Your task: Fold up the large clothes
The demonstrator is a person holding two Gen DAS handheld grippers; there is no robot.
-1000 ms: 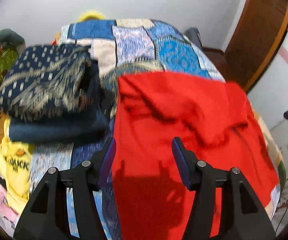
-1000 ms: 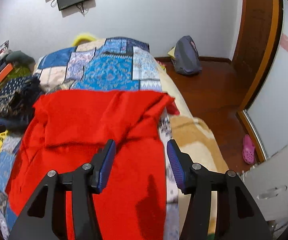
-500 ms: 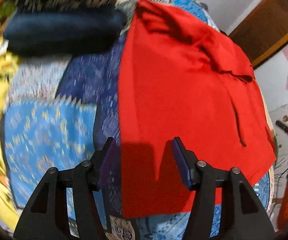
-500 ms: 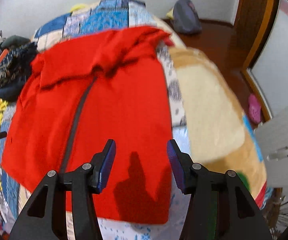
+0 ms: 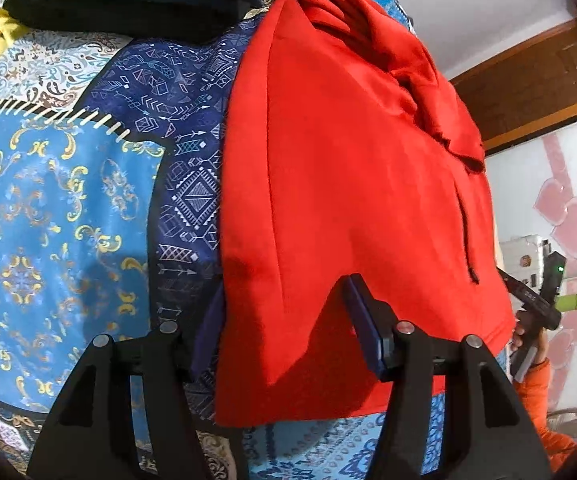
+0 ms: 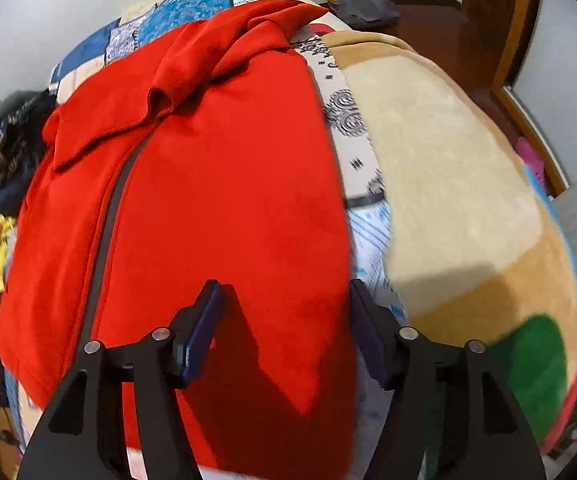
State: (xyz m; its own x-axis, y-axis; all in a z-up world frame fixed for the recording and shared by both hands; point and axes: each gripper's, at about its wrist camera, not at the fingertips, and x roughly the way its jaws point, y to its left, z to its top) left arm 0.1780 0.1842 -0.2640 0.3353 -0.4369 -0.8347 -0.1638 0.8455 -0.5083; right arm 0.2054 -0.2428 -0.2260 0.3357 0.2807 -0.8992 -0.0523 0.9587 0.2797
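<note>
Both claws hung released at the bed's (image 5: 60, 184) near edge: my left claw (image 5: 284, 308) straddled the left hem corner of the red hoodie (image 5: 348, 184), my right claw (image 6: 284, 312) the right corner. I judged each should pinch all layers before lifting. The hoodie lay flat, hood toward the far edge. A second earlier both claws were higher, farther back.

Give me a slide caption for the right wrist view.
Open right tongs straddle the red hoodie's edge on the bed.
</note>
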